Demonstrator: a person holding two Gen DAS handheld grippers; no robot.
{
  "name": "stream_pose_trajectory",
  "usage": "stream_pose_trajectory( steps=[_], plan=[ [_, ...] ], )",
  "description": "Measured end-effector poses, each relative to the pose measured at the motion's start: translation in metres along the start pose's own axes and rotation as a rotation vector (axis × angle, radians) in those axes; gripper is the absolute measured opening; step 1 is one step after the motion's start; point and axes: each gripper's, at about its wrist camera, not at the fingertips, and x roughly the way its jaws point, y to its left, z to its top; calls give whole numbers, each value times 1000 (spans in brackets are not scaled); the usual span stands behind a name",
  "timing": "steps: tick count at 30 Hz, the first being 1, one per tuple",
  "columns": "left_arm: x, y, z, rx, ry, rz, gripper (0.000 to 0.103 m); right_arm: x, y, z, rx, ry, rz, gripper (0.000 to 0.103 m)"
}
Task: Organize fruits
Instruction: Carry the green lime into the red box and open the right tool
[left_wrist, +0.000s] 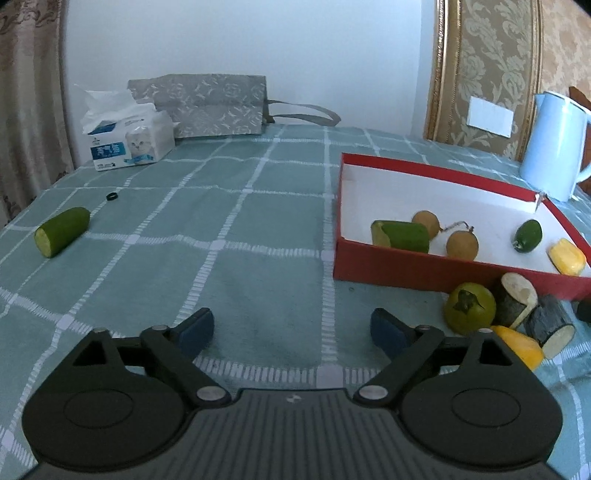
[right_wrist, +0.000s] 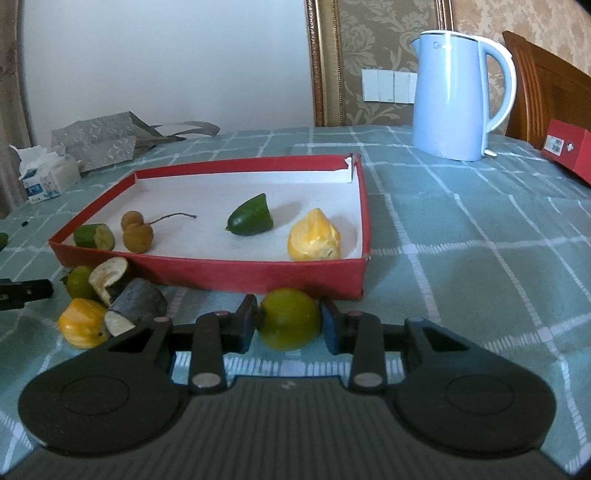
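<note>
A red box (right_wrist: 258, 275) with a white floor holds a cucumber piece (right_wrist: 94, 236), two brown longans (right_wrist: 137, 232), a green pepper end (right_wrist: 250, 220) and a yellow fruit piece (right_wrist: 314, 236). My right gripper (right_wrist: 288, 323) is shut on a green round fruit (right_wrist: 290, 319) on the cloth just before the box's front wall. Left of it lie another green fruit (right_wrist: 79, 282), two dark eggplant chunks (right_wrist: 136, 304) and a yellow piece (right_wrist: 81, 323). My left gripper (left_wrist: 291, 328) is open and empty over the cloth, left of the box (left_wrist: 406, 273). A cucumber piece (left_wrist: 62, 232) lies far left.
A pale blue kettle (right_wrist: 454, 96) stands behind the box at the right. A tissue pack (left_wrist: 129, 142) and a grey bag (left_wrist: 207, 105) sit at the table's far edge. A small black ring (left_wrist: 112, 196) lies near the cucumber. Another red box (right_wrist: 569, 147) is far right.
</note>
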Motion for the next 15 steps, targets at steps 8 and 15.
stream_pose_trajectory(
  steps=[8, 15],
  plan=[
    [1, -4, -1, 24, 13, 2, 100, -28, -2, 5, -11, -65, 15, 34],
    [1, -3, -1, 24, 13, 1, 100, -21, 10, 47, -88, -123, -29, 34]
  ],
)
